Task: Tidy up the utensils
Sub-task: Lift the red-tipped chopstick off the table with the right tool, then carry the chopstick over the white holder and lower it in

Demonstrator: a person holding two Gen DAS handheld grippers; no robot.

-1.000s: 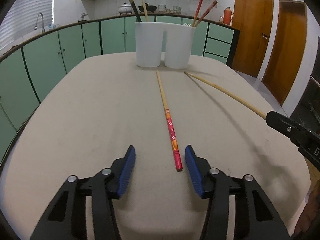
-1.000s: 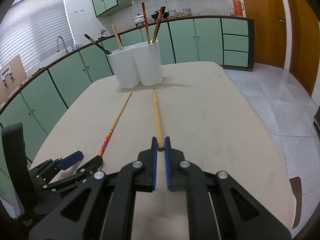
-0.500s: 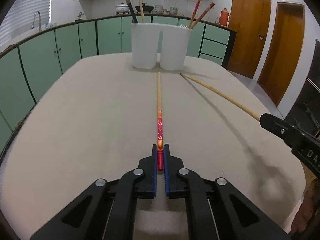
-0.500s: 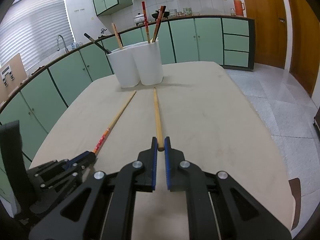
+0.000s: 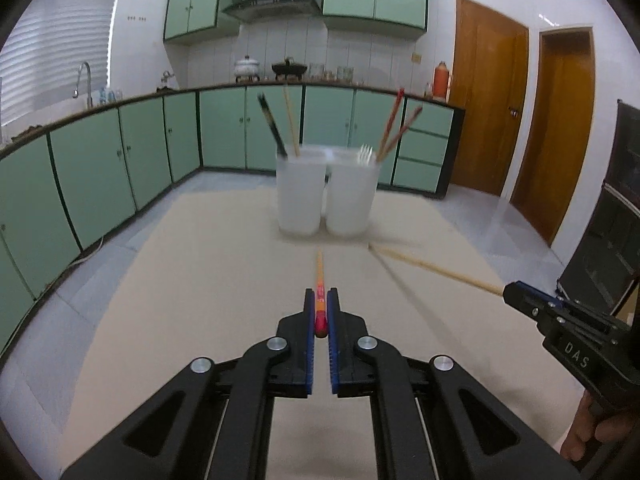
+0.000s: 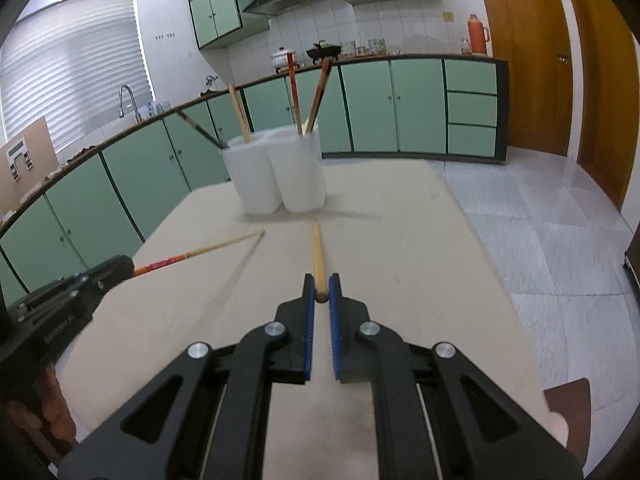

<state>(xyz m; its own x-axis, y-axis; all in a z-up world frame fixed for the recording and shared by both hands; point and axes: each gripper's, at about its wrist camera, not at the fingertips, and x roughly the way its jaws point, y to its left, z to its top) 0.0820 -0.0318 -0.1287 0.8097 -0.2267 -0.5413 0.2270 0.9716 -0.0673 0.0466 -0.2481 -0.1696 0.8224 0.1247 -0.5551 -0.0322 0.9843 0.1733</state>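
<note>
The left gripper (image 5: 320, 306) is clamped on the red end of a patterned chopstick (image 5: 319, 276); the right gripper (image 6: 321, 290) pinches a plain wooden chopstick (image 6: 318, 256) — both point toward the twin white holders (image 5: 326, 196). Beige table (image 5: 192, 280) lies bare between grippers and holders, its edges falling away to grey floor (image 6: 540, 240) on either side — green cabinets (image 5: 100, 168) beyond.

Even indoor light, motion blur on holders (image 5: 326, 196), fisheye-bent edges w/ dark corners
</note>
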